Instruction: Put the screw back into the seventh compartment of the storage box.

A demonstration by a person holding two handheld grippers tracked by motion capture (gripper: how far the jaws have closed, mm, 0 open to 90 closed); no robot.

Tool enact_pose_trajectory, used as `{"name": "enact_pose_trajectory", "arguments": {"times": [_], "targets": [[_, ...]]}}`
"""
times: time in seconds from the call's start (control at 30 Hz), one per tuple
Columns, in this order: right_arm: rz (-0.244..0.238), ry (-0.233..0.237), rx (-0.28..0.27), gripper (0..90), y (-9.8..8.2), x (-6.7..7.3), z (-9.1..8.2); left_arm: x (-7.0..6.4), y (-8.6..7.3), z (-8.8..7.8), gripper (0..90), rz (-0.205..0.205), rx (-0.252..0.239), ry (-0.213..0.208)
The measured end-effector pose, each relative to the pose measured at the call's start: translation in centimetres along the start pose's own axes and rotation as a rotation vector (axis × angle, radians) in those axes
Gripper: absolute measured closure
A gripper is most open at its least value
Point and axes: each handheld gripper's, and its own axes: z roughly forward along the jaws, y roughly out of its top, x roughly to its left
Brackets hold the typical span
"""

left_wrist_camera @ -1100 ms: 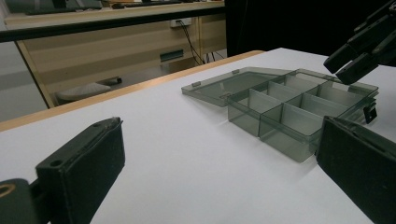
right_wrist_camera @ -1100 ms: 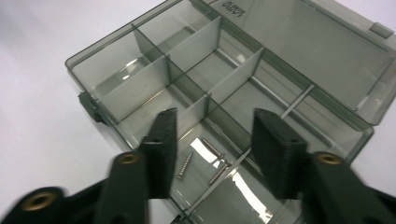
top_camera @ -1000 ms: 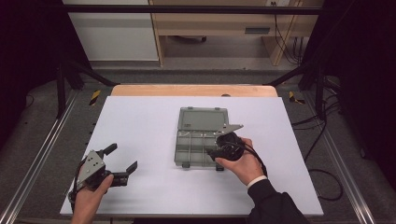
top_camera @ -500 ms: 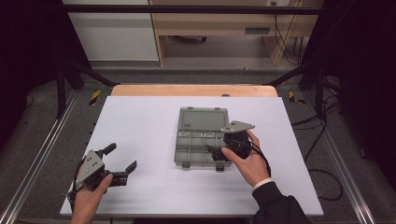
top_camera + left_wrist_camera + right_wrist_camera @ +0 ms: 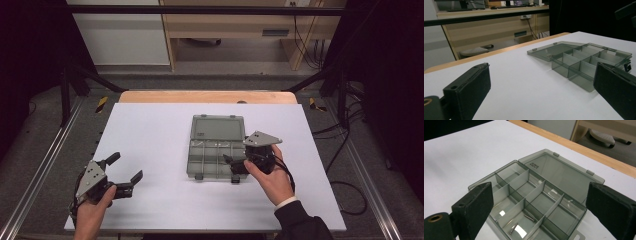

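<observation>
- Resting at the desk's point(image 5: 150, 130) near-left corner, the left gripper point(image 5: 122, 172) has its jaws apart, empty.
- Mid-desk lies the open compartment box point(image 5: 216, 150), two screws point(image 5: 521, 222) inside.
- Hovering at the box's right edge, the right gripper point(image 5: 232, 164) has just opened its jaws, nothing between.

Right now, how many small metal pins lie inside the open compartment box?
2, both in one near compartment of the box: one pin toward its far side, another pin nearer the camera. Dividers and glare may hide more.

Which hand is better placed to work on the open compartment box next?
Right. The right gripper hovers open at the compartment box, above the small pins. The left gripper sits open, well apart near the table's corner.
</observation>
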Motion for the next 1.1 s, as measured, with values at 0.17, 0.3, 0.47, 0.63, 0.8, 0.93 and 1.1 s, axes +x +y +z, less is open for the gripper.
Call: {"name": "enact_pose_trajectory", "arguments": {"times": [0.17,0.3,0.47,0.63,0.8,0.93,1.1], "targets": [[-0.01,-0.026,-0.044,7.2,-0.2,0.1,-0.3,0.2,0.0,-0.2,0.9,-0.005,-0.005,0.007],[-0.008,-0.044,-0.069,7.8,-0.3,0.0,-0.5,0.4,0.0,-0.3,0.9,-0.009,-0.01,0.012],[0.0,-0.078,-0.114,6.4,-0.3,-0.3,-0.9,0.6,0.1,-0.5,0.7,-0.006,-0.025,0.021],[0.013,-0.117,-0.156,6.4,-0.3,-0.6,-1.4,0.7,0.1,-0.7,0.6,-0.008,-0.033,0.026],[0.023,-0.135,-0.179,6.6,-0.4,-0.9,-1.8,0.8,0.2,-0.8,0.6,-0.011,-0.041,0.038],[0.029,-0.151,-0.198,6.7,-0.3,-1.4,-2.4,1.0,0.2,-0.9,0.7,-0.009,-0.044,0.047],[0.039,-0.181,-0.232,6.6,-1.0,-2.0,-3.4,1.1,0.2,-1.2,0.8,-0.007,-0.044,0.058]]}}
